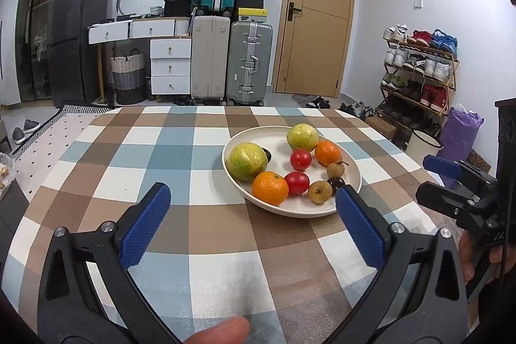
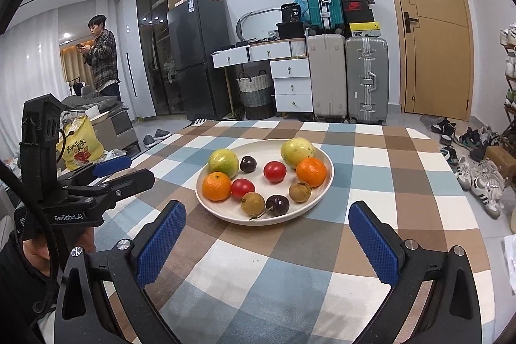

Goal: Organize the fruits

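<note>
All the fruit sits on one shallow, round cream plate [image 2: 317, 202] in the middle of the counter [image 2: 387, 182], which is covered by a cloth checked in brown, blue and white. On that plate lie two green-yellow, smooth-skinned round fruits [image 2: 223, 162], two dimpled orange mandarins [image 2: 216, 186], two glossy red tomatoes [image 2: 274, 171], two rough tan longans [image 2: 252, 203] and two dark purple cherries [image 2: 277, 204]. They are laid out like a mirror: each kind has one piece toward the plate's left and one toward its right. That fits fruit already sorted into a pattern, or fruit waiting to be regrouped; the views do not settle which.

Both grippers hang short of the plate's near rim, over the cloth. The left gripper [image 1: 253, 216] has its jaws spread wide with nothing between the ribbed blue pads [image 1: 145, 223]; the right gripper [image 2: 267, 242] is likewise spread and empty. Held so, either could reach round, rollable fruit.
</note>
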Available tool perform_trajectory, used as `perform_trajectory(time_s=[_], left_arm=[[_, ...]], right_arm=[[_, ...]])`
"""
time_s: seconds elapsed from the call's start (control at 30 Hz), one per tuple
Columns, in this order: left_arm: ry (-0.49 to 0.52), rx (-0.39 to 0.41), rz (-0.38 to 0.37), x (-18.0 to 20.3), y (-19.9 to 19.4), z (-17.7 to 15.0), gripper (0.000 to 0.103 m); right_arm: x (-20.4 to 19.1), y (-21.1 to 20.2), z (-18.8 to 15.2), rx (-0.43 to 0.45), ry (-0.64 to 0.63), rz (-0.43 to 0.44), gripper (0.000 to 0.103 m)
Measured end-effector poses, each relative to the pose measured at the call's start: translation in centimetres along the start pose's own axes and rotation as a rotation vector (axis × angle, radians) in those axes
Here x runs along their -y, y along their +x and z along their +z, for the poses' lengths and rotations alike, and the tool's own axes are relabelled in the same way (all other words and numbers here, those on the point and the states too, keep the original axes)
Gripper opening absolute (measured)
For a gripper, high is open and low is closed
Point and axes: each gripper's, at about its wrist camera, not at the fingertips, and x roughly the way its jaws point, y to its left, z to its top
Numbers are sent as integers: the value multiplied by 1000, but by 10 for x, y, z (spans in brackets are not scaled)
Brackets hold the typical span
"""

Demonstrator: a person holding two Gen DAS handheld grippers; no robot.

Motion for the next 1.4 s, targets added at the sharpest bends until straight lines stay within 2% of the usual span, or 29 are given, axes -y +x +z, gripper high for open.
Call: perform_trajectory(time_s=[1.4], left_arm=[[21,19,7,5,-5,2,102]], right_arm=[[-2,-1,-1,7,-13,-4,103]])
